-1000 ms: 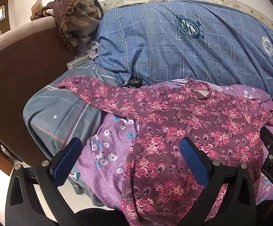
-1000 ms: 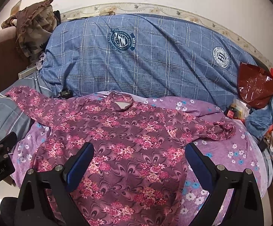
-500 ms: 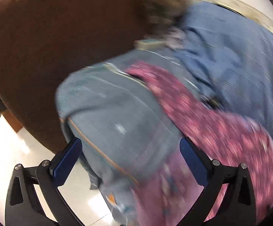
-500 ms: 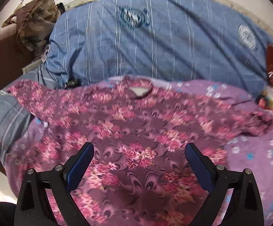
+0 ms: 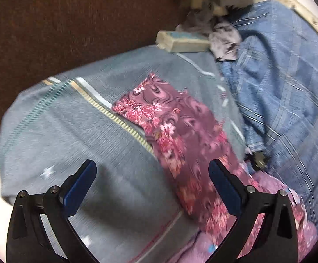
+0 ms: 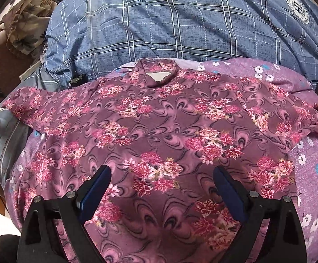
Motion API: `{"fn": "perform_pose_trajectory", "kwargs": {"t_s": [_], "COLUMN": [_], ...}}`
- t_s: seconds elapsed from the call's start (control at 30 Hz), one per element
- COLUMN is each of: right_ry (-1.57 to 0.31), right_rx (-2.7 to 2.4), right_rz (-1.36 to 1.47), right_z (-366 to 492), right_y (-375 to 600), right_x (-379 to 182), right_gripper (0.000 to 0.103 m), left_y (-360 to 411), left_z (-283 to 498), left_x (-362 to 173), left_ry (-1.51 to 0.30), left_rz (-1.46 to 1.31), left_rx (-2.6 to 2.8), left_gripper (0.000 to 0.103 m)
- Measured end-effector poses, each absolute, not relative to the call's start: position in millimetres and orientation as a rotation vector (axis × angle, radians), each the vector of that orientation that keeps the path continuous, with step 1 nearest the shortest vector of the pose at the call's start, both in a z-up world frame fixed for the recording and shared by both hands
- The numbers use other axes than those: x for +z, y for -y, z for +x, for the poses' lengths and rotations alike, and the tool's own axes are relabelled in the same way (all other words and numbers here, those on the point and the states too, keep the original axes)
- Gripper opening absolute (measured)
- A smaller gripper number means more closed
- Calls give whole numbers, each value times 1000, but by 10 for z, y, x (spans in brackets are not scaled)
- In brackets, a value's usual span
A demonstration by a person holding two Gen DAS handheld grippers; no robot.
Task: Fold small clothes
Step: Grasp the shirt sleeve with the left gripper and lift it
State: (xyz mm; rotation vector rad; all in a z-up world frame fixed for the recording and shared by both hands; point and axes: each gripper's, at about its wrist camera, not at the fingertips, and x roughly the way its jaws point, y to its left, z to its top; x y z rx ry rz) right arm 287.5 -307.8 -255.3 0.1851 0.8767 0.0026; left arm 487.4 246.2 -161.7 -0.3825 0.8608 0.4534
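A maroon floral long-sleeved top (image 6: 163,131) lies spread flat on the bed, collar toward the blue quilt, both sleeves stretched out sideways. My right gripper (image 6: 162,183) hovers open above the lower body of the top, nothing between its fingers. In the left wrist view, the top's left sleeve (image 5: 174,129) runs diagonally across a grey pillow (image 5: 71,131), cuff pointing up and left. My left gripper (image 5: 151,178) is open just below the sleeve's middle, its right finger (image 5: 223,186) over the sleeve's edge and its left finger over the pillow.
A blue checked quilt (image 6: 181,22) is heaped behind the top. Purple flowered sheet (image 6: 312,153) covers the bed. A brown headboard (image 5: 71,22) stands behind the pillow, with a small box (image 5: 181,41) and crumpled brown cloth (image 6: 27,26) at the corner.
My left gripper has swung left and closer, from over the top's body to its left sleeve on the grey pillow. My right gripper has moved in nearer the top.
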Motion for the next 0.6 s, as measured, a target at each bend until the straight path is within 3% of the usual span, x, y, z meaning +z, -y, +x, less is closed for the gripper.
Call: {"fn": "perform_pose_trajectory", "kwargs": {"t_s": [0.07, 0.37, 0.6], "right_ry": [-881, -912, -841], "right_rx": [-1, 17, -50], "right_rz": [185, 197, 228], "right_z": [2903, 2976, 2802], "right_y": [3098, 3145, 3466], "right_x": [-2574, -2644, -2519], "right_gripper": [94, 89, 89], "left_y": [-2544, -2465, -2078], "left_z": [4974, 4922, 4744], "left_x": [-1698, -1661, -1556], "left_ry": [-862, -831, -824], "left_rz": [-430, -441, -241], "left_rx": [466, 472, 416], "left_gripper": [97, 97, 97]}}
